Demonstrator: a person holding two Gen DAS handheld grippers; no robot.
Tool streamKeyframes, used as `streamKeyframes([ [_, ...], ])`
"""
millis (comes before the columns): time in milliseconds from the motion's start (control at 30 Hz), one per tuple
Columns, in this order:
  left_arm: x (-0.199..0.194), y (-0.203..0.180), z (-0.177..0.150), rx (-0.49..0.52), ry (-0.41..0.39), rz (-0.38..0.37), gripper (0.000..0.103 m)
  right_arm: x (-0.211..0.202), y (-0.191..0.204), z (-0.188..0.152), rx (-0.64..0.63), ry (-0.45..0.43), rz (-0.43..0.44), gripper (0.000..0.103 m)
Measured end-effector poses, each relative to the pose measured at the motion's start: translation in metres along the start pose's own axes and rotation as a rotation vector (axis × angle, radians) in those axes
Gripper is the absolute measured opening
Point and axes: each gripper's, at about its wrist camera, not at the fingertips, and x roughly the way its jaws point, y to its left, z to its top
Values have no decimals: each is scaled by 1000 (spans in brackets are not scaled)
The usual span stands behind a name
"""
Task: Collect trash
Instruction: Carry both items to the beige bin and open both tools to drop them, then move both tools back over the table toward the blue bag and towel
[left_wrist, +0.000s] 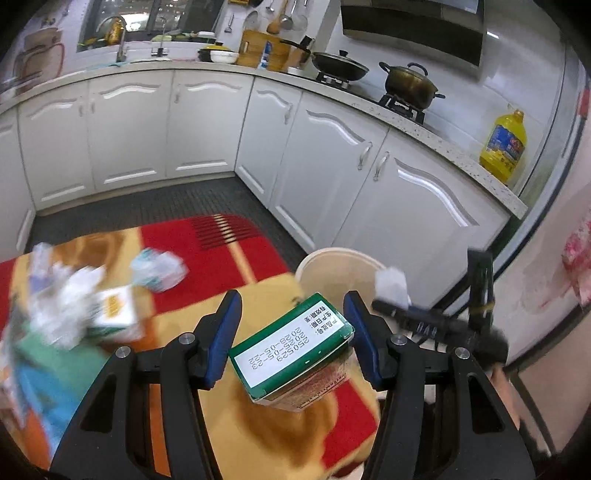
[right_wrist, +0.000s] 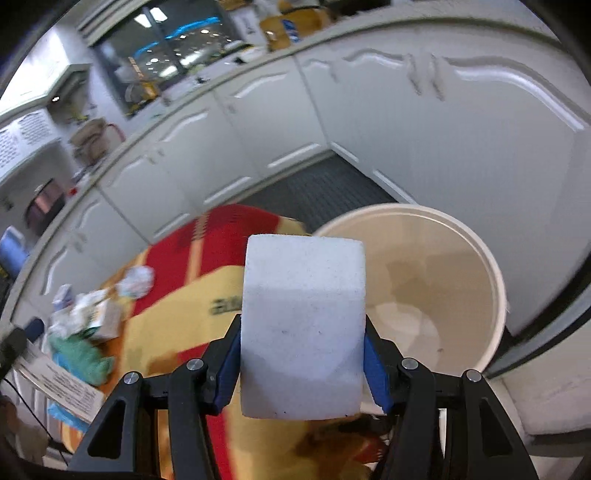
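My left gripper (left_wrist: 291, 306) is shut on a green and white carton (left_wrist: 291, 347), which sits slantwise between the blue pads (left_wrist: 225, 332), above the red and yellow tablecloth (left_wrist: 221, 258). A white foam block (right_wrist: 303, 328) is clamped upright in my right gripper (right_wrist: 303, 325). That block hangs over the table's edge, next to the cream bucket (right_wrist: 495, 295) standing below on the right. In the left wrist view the right gripper's block (left_wrist: 391, 286) shows over the bucket's rim (left_wrist: 332, 254).
Several pieces of crumpled paper, a small box and wrappers (left_wrist: 74, 306) lie blurred at the table's left, with a crumpled ball (left_wrist: 159, 269) near the middle. White kitchen cabinets (left_wrist: 332, 155) and dark floor (left_wrist: 166, 203) lie beyond. An oil bottle (left_wrist: 504, 147) stands on the counter.
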Motion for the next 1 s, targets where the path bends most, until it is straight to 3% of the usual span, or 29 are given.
streamKeyframes([
  [233, 74, -26, 21, -57, 21, -13, 56, 24, -30, 10, 37, 17, -88, 58],
  [267, 83, -29, 22, -65, 25, -15, 56, 25, -34, 11, 47, 17, -94, 61],
  [333, 101, -34, 23, -80, 33, -3, 56, 24, -39, 11, 71, 5, -104, 80],
  [467, 124, -34, 18, -125, 66, -29, 56, 20, -54, 8, 122, -4, -109, 81],
  [700, 128, -31, 11, -140, 109, -73, 63, 16, -65, -4, 180, 26, -80, 81],
  [1000, 95, -20, -4, -87, 65, 26, 63, 6, -31, -7, 88, 7, -73, 81],
])
